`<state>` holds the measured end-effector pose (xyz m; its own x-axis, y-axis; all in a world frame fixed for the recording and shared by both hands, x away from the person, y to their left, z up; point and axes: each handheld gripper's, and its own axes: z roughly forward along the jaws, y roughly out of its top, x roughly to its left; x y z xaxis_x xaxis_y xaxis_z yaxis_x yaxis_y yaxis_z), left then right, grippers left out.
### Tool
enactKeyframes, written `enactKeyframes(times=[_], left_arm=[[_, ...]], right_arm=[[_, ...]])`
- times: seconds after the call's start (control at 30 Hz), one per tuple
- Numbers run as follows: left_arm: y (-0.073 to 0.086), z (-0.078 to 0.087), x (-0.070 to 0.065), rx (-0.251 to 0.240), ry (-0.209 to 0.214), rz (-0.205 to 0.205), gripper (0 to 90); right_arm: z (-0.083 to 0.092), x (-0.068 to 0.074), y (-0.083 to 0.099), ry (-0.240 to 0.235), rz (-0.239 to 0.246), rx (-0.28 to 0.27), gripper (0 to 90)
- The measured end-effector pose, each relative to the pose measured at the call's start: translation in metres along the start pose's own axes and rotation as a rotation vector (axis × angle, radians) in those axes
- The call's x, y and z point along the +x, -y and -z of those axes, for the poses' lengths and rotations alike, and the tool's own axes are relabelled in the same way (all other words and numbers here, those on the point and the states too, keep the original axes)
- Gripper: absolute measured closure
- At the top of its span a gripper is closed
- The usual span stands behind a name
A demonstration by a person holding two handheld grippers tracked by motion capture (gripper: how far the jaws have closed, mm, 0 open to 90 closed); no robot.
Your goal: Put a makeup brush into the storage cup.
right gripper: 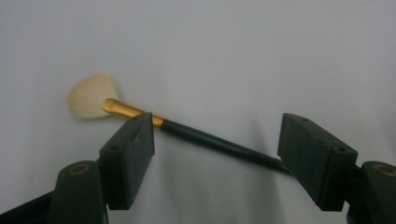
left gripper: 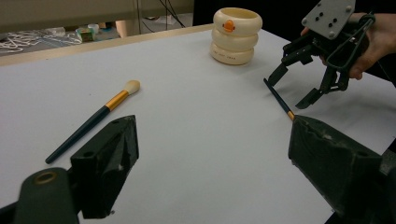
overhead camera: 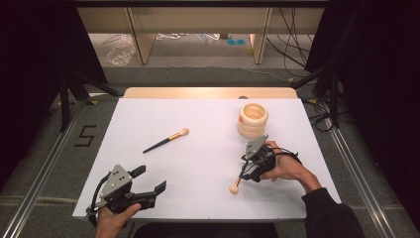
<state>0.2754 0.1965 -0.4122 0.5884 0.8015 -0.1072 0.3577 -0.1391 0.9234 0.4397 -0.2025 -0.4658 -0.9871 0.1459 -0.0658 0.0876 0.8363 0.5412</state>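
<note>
Fingers [right gripper: 306, 161] of the right gripper [right gripper: 217, 161] stand open astride the brush [right gripper: 205, 139] handle; close squarely mid-handle before lifting off the worktop [right gripper: 233, 56].

High view: above the near edge of the table [overhead camera: 198, 163], facing forward and down, far off. Left gripper view: low at the near left corner, facing across toward the far right. Right gripper view: close over the sheet, facing down. Shared: the brush [right gripper: 210, 142] near the right edge.
</note>
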Motion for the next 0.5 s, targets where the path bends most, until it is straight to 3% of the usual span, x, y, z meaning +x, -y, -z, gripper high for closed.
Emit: enactKeyframes(times=[0.5], left_arm=[[0.0, 0.0004, 0.0003, -0.002, -0.001, -0.001, 15.7]], right_arm=[[-0.0051, -0.0047, 0.0021, -0.017, -0.018, 0.023, 29.0]])
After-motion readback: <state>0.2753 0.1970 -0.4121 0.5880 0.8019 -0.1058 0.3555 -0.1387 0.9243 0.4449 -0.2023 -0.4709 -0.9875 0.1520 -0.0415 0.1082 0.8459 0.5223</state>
